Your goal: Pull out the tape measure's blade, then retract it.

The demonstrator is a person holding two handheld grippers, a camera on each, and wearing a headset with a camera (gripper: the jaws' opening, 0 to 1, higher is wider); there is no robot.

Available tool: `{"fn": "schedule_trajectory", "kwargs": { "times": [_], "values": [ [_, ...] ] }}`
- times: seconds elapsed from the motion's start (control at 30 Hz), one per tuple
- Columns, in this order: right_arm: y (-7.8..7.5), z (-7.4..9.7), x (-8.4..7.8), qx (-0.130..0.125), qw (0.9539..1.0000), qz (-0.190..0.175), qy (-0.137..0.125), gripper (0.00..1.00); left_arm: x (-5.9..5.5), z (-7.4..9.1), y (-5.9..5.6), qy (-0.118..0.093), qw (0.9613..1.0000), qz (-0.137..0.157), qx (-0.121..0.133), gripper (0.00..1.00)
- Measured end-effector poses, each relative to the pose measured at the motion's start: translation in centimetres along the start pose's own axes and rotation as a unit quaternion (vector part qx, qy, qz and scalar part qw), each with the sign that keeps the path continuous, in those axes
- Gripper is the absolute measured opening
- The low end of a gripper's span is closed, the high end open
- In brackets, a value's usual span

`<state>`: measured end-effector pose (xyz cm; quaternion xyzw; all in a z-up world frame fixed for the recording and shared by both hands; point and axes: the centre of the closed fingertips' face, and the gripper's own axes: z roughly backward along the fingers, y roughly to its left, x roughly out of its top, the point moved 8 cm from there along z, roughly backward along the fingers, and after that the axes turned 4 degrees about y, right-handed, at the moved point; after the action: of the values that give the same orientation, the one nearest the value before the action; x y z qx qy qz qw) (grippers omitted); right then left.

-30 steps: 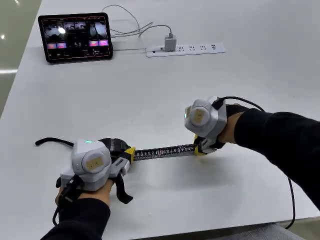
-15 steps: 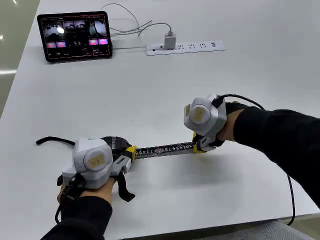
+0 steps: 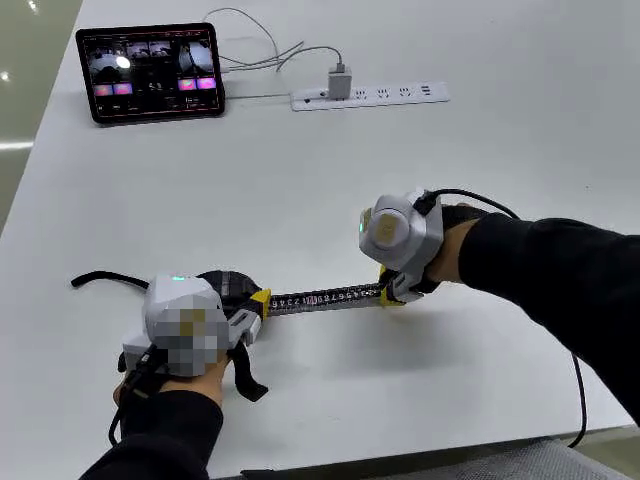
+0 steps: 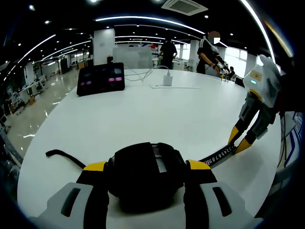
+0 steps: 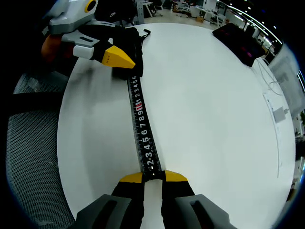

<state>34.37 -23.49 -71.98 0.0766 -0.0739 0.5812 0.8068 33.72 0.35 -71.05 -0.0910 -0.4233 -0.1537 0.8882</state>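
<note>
- Workpiece: the tape measure (image 4: 147, 174), black-bodied, sits at the near left of the white table (image 3: 300, 190). It is held in my left gripper (image 3: 250, 316), whose jaws are clamped on its two sides.
- Extension: the blade (image 5: 142, 124) runs straight from the tape measure to my right gripper (image 5: 153, 178). It lies flat along the table with its printed face up.
- Right side: my right gripper's jaws are closed on the blade's free end, the low numbers just ahead of the yellow tips.
- Strap (image 3: 100, 281): black; it trails left from the tape measure across the table, on the side away from the blade.
- Tablet (image 3: 150, 72): screen lit, at the far left of the table, well apart from the work.
- Power strip (image 3: 385, 97): white, at the far side near the tablet, with a charger (image 3: 340, 84) plugged in and cables (image 3: 262, 52) looping towards the tablet.
- Obstruction: in the head view the right gripper's housing covers the blade's end, and the left gripper's housing covers part of the tape measure.
- Surroundings: a mesh chair (image 5: 28, 157) stands at the table's near edge. People (image 4: 167, 51) stand well beyond the far edge.
</note>
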Motion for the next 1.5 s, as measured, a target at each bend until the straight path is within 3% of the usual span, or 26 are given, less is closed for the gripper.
{"fn": "schedule_trajectory", "kwargs": {
  "times": [0.43,1.17,1.5],
  "values": [
    [0.2,-0.1,0.5,-0.001,0.9999,0.014,0.003,0.09,0.0,0.0,0.0,0.007,1.0,0.001,-0.001,0.59],
    [0.3,-0.2,1.2,-0.003,1.0,0.007,-0.003,0.09,0.1,0.0,0.0,0.014,0.9999,0.003,-0.001,0.59],
    [0.2,-0.3,1.6,0.0,0.9997,0.023,0.002,0.09,0.1,0.1,0.0,0.012,0.9999,0.009,-0.003,0.58]
  ]
}}
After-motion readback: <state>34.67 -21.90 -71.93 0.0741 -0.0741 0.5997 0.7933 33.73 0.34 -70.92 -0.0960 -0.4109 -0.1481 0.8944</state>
